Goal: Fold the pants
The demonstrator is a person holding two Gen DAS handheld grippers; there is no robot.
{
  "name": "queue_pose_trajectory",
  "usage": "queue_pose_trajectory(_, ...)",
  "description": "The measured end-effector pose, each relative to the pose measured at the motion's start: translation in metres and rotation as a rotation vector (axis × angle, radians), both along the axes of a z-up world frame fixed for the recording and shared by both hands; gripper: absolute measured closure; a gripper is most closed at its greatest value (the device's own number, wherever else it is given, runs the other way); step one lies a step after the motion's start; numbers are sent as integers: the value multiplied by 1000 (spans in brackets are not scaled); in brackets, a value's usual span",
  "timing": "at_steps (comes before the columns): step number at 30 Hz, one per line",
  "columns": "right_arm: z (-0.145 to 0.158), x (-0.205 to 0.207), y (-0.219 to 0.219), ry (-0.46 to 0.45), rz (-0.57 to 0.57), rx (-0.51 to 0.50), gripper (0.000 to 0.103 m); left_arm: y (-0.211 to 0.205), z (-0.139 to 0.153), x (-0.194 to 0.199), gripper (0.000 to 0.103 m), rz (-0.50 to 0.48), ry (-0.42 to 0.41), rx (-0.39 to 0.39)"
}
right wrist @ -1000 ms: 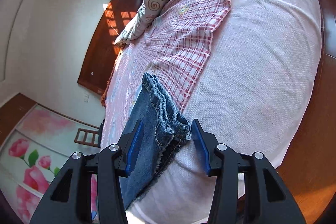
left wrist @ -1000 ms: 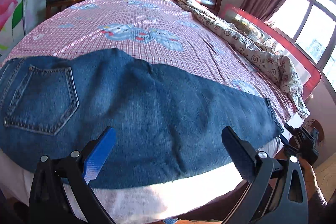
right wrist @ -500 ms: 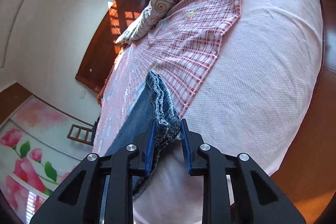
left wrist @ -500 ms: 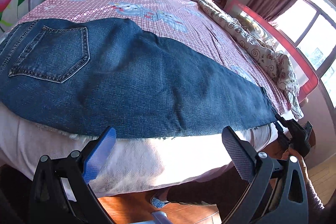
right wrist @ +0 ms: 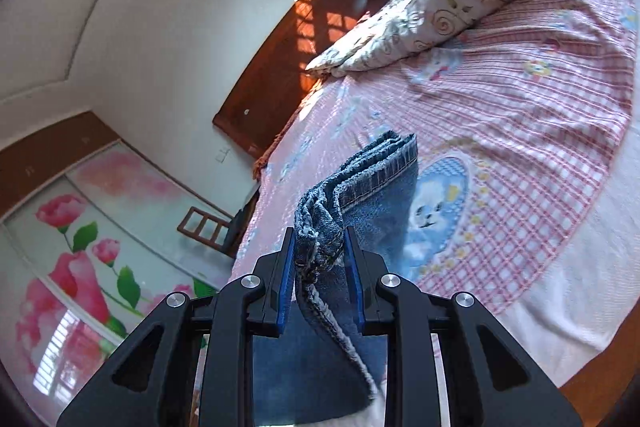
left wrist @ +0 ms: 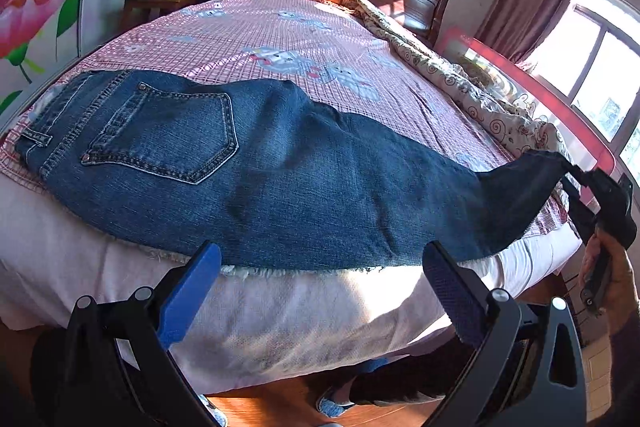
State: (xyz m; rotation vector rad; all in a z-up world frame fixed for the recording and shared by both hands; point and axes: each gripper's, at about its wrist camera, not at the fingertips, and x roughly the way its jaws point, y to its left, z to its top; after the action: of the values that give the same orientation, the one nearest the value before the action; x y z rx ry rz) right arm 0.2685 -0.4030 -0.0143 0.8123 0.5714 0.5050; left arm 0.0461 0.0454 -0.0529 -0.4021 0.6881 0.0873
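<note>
Jeans (left wrist: 280, 179) lie lengthwise along the near edge of a pink checked bedspread (left wrist: 280, 39), their hem end lifted and clamped in the right gripper (right wrist: 320, 259), while the left gripper (left wrist: 320, 291) hovers spread wide, holding nothing.

Blue denim jeans (left wrist: 280, 163), pink checked bedsheet (left wrist: 280, 39) (cartoon prints), swirl-patterned quilt (left wrist: 460, 83)

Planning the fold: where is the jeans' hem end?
The hem is clamped in the right gripper, lifted above the plaid sheet, at the left view's far right.
</note>
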Motion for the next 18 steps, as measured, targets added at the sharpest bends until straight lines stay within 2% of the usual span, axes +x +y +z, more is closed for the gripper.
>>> queue_pose_trajectory(4, 18, 9, 70, -29, 139, -55, 80, 4, -10, -11, 2, 16, -21, 14)
queue_pose_trajectory(8, 13, 7, 145, -26, 273, -99, 80, 10, -17, -13, 2, 17, -21, -8)
queue_pose_trajectory(13, -10, -11, 235, -1, 441, -194, 80, 20, -21, -10, 2, 34, -45, -23)
queue_pose_trajectory(18, -54, -29, 306, 44, 581, -402, 81, 37, -29, -10, 2, 82, -46, -83)
